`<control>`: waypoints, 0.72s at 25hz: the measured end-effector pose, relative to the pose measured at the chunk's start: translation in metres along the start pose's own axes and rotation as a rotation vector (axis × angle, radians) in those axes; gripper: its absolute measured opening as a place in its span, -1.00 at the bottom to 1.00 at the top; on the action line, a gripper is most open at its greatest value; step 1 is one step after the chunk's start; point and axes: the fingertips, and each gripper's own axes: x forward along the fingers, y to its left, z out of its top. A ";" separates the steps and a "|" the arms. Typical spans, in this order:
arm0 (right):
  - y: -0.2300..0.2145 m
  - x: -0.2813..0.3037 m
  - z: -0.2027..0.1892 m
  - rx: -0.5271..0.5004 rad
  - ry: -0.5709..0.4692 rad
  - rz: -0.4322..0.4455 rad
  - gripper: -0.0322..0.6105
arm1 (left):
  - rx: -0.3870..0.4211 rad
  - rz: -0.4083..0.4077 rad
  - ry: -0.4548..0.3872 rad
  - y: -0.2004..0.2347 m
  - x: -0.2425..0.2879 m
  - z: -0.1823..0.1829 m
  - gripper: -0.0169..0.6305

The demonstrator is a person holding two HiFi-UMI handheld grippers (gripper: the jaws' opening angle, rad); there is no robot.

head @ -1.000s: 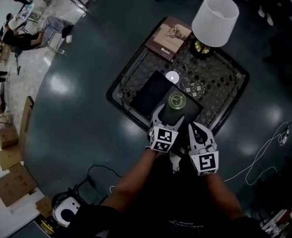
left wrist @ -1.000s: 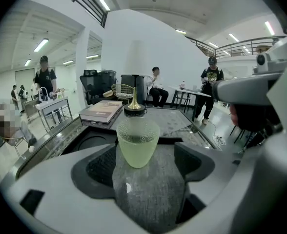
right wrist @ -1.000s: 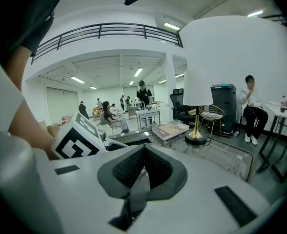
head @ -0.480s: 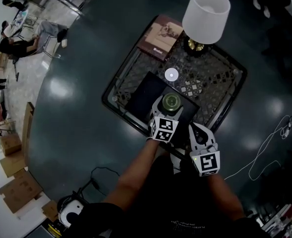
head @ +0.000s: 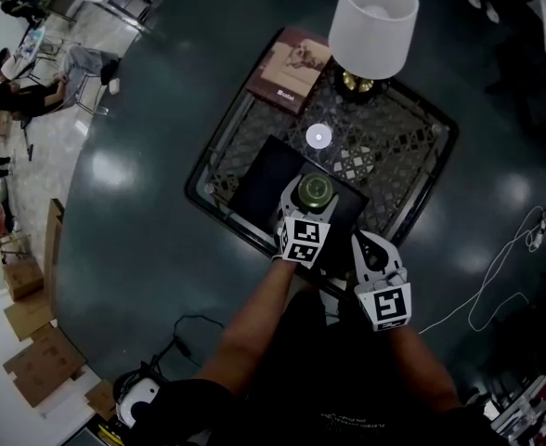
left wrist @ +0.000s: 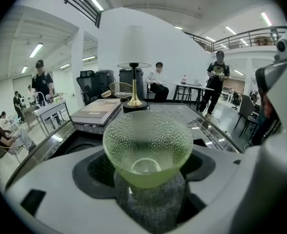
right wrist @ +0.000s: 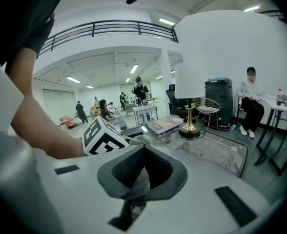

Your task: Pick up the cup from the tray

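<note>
A pale green dimpled glass cup (head: pixel 316 190) stands on the black tray (head: pixel 266 173), which lies on a glass-topped patterned table. My left gripper (head: pixel 313 201) has its fingers hugging the cup on both sides. In the left gripper view the cup (left wrist: pixel 147 150) fills the padded hollow between the jaws of the left gripper (left wrist: pixel 148 186), upright and empty. My right gripper (head: pixel 373 252) hangs just right of the left one, near the table's front edge. In its own view the right gripper (right wrist: pixel 141 179) is shut, its hollow empty.
On the table behind the tray are a white-shaded lamp (head: pixel 375 19) on a gold base, a brown book (head: pixel 290 67) and a small white disc (head: pixel 318 137). The table's metal rim (head: pixel 206 165) frames it. A cable (head: pixel 510 254) lies on the dark floor at right.
My left gripper moved forward over the tray and closed in around the cup, its spread fingers now against the cup's sides. The right gripper stayed in place.
</note>
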 end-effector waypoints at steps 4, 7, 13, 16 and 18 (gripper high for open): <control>-0.001 -0.001 0.000 -0.005 0.002 -0.001 -0.88 | 0.001 -0.011 -0.002 -0.005 -0.002 0.002 0.22; -0.002 -0.001 0.003 -0.010 -0.010 -0.003 -0.87 | 0.005 -0.014 -0.020 -0.008 -0.007 0.009 0.22; -0.002 -0.004 0.008 -0.023 -0.041 -0.019 -0.88 | 0.040 -0.017 -0.062 -0.016 -0.033 0.032 0.22; -0.002 -0.008 0.016 -0.035 -0.053 -0.028 -0.87 | 0.054 -0.029 -0.078 -0.019 -0.051 0.042 0.22; 0.001 -0.010 0.026 -0.045 -0.091 -0.030 -0.87 | 0.042 -0.054 -0.087 -0.020 -0.064 0.046 0.22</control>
